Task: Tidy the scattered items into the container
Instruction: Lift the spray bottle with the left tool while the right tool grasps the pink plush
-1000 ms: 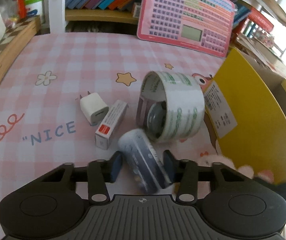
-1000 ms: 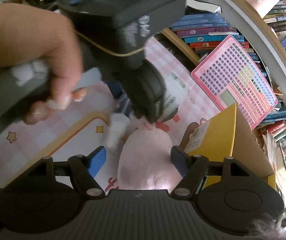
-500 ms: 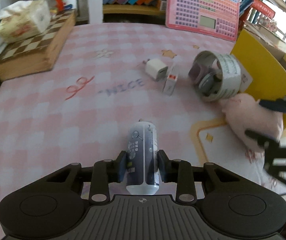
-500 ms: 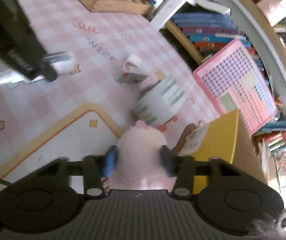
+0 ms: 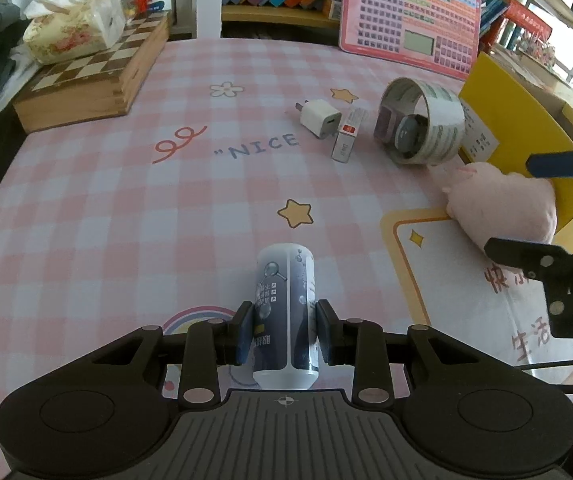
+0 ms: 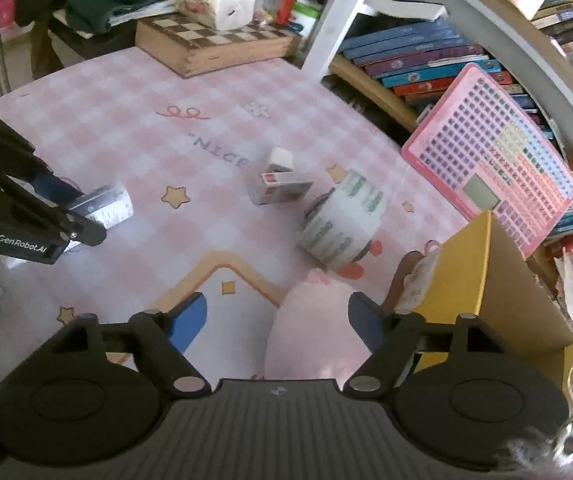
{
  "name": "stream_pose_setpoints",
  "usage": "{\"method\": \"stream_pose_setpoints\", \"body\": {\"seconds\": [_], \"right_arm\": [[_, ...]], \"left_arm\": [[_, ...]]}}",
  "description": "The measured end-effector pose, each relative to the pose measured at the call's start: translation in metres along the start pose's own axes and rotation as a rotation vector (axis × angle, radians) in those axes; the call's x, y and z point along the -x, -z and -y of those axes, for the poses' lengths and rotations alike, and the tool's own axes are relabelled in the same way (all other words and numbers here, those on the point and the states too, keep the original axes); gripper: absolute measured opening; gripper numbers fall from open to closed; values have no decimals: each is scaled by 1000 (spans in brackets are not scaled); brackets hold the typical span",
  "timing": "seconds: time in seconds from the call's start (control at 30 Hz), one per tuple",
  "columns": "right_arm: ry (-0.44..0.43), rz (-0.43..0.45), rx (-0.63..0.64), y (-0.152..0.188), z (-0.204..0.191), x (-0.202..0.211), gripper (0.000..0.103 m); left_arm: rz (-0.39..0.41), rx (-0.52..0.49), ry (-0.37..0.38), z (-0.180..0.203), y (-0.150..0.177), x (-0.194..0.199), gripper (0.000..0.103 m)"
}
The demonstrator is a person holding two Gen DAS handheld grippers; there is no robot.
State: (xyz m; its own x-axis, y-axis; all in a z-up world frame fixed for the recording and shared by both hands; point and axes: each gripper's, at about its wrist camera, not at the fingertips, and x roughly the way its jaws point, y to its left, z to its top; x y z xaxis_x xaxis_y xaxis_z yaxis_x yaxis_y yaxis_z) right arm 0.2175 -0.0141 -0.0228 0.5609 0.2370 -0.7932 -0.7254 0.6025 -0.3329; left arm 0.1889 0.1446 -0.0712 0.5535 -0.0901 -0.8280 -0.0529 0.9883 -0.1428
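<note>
1. The pink checked table mat [image 5: 106,208] takes up most of the room, with a wide bare stretch on its left side and middle, so there is plenty of space to swing across.
2. The yellow box [image 6: 474,280], the container, stands open-topped at the mat's right edge, tight against the clutter; its near wall is the lip anything must clear.
3. The pink plush toy [image 6: 318,320] lies just beside that box, between the right gripper's [image 6: 278,320] fingers. The jaws are opening: the right pad looks close against the plush, the left one stands clear, so I'd say it has no grip.
4. The tape roll [image 5: 422,120] lies on its side near the box, something dark tucked inside.
5. The left gripper [image 5: 284,332] pinches a small dark-printed bottle [image 5: 284,300] by its lower half, nose forward, well away from the box, probably keeping clear of the other hand.
6. The small carton [image 5: 346,136] and white charger [image 5: 320,118] lie touching, untouched mid-mat.
</note>
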Motion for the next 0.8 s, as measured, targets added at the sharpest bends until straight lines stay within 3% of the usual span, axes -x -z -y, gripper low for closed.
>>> {"method": "stream_pose_setpoints", "body": {"seconds": [0.13, 0.27, 0.37, 0.4, 0.47, 0.53, 0.63, 0.7, 0.8], "right_arm": [[-12, -69, 3, 3, 0, -19, 77], [9, -72, 57, 4, -5, -25, 76], [12, -48, 96, 4, -9, -21, 55], [-25, -32, 84, 3, -7, -16, 50], [-180, -8, 0, 1, 0, -2, 47], [-216, 26, -42, 1, 3, 11, 49], [-110, 51, 2, 2, 1, 16, 56], [-87, 39, -5, 1, 6, 11, 67], [-75, -10, -19, 2, 9, -6, 71]], "left_arm": [[5, 2, 0, 0, 1, 0, 31], [6, 8, 0, 0, 1, 0, 32], [3, 13, -1, 0, 1, 0, 32], [2, 15, -1, 0, 1, 1, 32], [2, 18, -3, 0, 0, 1, 32], [3, 20, -6, 0, 0, 1, 32], [3, 26, -7, 0, 0, 1, 32], [2, 27, -5, -1, 1, 0, 32], [-2, 29, -6, 0, 1, -1, 32]]}}
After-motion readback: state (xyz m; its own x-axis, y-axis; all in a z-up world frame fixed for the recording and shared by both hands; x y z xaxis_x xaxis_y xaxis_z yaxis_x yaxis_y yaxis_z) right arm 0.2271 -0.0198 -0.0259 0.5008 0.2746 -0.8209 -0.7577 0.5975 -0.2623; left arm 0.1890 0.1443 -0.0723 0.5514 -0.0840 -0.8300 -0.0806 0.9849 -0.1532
